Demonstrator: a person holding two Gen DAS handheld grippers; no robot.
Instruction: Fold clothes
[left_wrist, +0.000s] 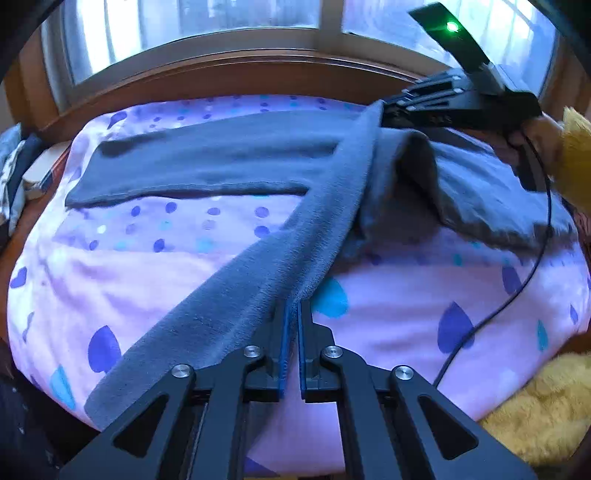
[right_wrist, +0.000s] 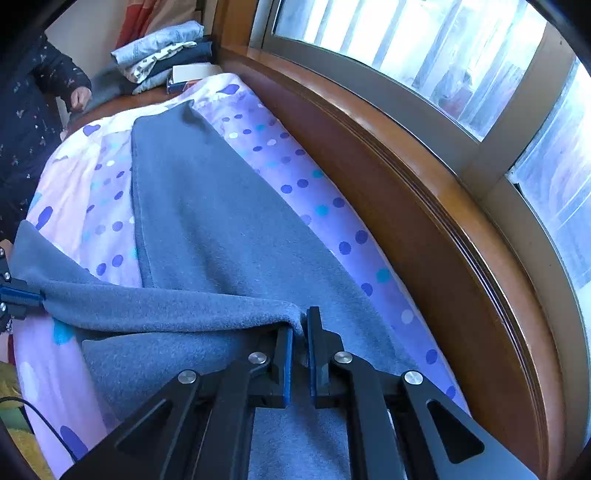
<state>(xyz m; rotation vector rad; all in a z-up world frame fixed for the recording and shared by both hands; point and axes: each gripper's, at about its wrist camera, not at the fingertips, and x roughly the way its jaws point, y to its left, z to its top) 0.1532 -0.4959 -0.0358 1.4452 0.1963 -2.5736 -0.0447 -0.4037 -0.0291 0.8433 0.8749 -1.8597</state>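
Both tools clamped on the grey fleece (left_wrist: 236, 166): left tool (left_wrist: 294, 314) nearly shut on a thin lifted edge, right tool (right_wrist: 300, 325) shut on a bunched fold by the window side. Fleece on the bed (left_wrist: 166, 258), stretched taut between the two pinches.

Risks:
- thin edge slipping from the left pads, shallow bite
- pulling apart too hard, dragging the flat part and skewing the fold
- cable (left_wrist: 517, 288) snagging on the cloth

Long axis of the flat part parallel to the window sill (right_wrist: 369, 155), far end toward the clothes stack (right_wrist: 162, 55).
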